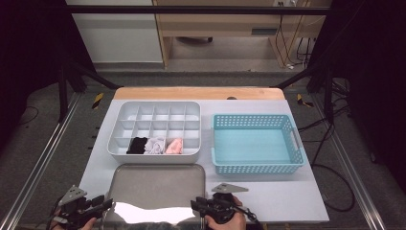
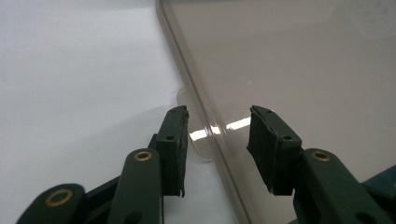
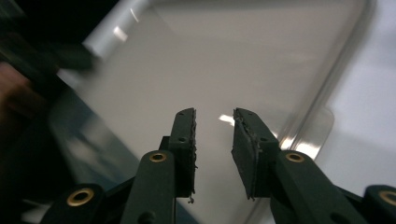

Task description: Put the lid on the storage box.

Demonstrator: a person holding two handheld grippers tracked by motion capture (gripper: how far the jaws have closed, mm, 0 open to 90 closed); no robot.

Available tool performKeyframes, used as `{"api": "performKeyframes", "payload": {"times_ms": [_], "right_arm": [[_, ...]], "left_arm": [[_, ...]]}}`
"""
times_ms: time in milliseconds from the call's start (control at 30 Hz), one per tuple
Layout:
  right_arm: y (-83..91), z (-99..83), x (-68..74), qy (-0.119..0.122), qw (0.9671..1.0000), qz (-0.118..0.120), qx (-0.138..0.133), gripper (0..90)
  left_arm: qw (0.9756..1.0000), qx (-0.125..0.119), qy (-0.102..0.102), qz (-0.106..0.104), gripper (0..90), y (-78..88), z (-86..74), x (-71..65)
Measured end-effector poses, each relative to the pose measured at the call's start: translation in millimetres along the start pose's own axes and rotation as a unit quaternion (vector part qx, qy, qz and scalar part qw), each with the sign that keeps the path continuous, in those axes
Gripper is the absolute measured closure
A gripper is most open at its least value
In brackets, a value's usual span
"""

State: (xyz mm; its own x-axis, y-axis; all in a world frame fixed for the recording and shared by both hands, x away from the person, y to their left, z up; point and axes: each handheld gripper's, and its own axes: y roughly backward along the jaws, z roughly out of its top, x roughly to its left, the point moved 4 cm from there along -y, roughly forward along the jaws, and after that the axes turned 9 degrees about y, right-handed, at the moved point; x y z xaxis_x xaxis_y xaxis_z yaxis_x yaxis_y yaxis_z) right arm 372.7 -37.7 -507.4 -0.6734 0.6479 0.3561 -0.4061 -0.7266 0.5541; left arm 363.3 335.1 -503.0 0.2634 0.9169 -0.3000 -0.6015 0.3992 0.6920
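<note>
A shiny metal tray (image 1: 158,184) lies at the table's front edge. My left gripper (image 1: 108,204) is at the tray's front left corner, my right gripper (image 1: 195,205) at its front right corner. In the left gripper view the tray (image 2: 289,60) has its rim running between the jaws of the left gripper (image 2: 218,126), which stand apart without touching it. In the right gripper view the right gripper (image 3: 214,123) hangs open over the tray (image 3: 224,56), just inside its rim; the rim passes behind the right-hand jaw.
Behind the tray sits a white divided organizer (image 1: 153,111), holding a black roll (image 1: 137,145), a grey roll (image 1: 154,145) and a pink roll (image 1: 174,145) in its front row. A blue basket (image 1: 256,122) stands to its right. White table surface (image 1: 287,196) lies right of the tray.
</note>
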Motion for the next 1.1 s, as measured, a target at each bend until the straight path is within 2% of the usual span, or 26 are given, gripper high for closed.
{"api": "performKeyframes", "payload": {"times_ms": [33,100,200,233,267,300,400,633,733,833,933,1100], "right_arm": [[-2.2,0.6,1.3,-0.006,0.9999,0.009,-0.003,68.3],[-4.1,0.7,-4.6,0.007,0.9999,-0.008,-0.003,67.3],[3.8,2.4,-15.6,0.009,0.9994,-0.027,-0.021,66.2],[3.8,2.4,-15.6,0.009,0.9994,-0.027,-0.021,66.2],[10.2,3.4,-22.9,0.010,0.9988,-0.043,-0.023,65.0],[11.6,3.0,-25.0,0.007,0.9986,-0.045,-0.026,64.9],[14.7,-1.3,-29.4,-0.012,0.9988,-0.041,-0.022,65.1],[17.7,-7.7,-31.1,-0.050,0.9975,-0.028,-0.042,63.3],[17.8,-11.5,-33.8,-0.052,0.9972,-0.041,-0.034,62.2],[16.4,-12.6,-34.2,-0.068,0.9962,-0.031,-0.045,62.7],[14.3,-11.2,-33.3,-0.077,0.9953,-0.036,-0.047,62.5],[14.3,-12.8,-35.8,-0.119,0.9905,-0.029,-0.063,64.5]], "left_arm": [[1.0000,0.000,0.000,0.000,56.6,0.0,0.0,0.0],[1.0000,0.001,-0.004,0.000,56.6,0.4,0.1,0.9],[1.0000,0.001,-0.003,0.000,56.7,0.3,0.3,1.2],[1.0000,0.001,-0.003,0.000,56.6,0.3,0.3,1.2],[1.0000,0.001,-0.001,-0.001,56.4,0.4,0.3,1.0],[1.0000,0.001,-0.001,0.000,56.4,0.4,0.3,1.1],[1.0000,0.001,0.000,-0.001,56.4,0.4,0.4,1.1],[1.0000,0.002,0.002,-0.004,56.1,0.6,0.6,1.9],[1.0000,0.002,0.002,-0.004,56.2,0.6,0.5,1.9],[1.0000,0.002,0.002,-0.003,56.4,0.4,0.6,1.9],[1.0000,0.001,0.001,-0.003,56.5,0.5,0.4,1.8],[1.0000,0.001,0.001,-0.002,56.7,0.4,0.4,1.7]]}}
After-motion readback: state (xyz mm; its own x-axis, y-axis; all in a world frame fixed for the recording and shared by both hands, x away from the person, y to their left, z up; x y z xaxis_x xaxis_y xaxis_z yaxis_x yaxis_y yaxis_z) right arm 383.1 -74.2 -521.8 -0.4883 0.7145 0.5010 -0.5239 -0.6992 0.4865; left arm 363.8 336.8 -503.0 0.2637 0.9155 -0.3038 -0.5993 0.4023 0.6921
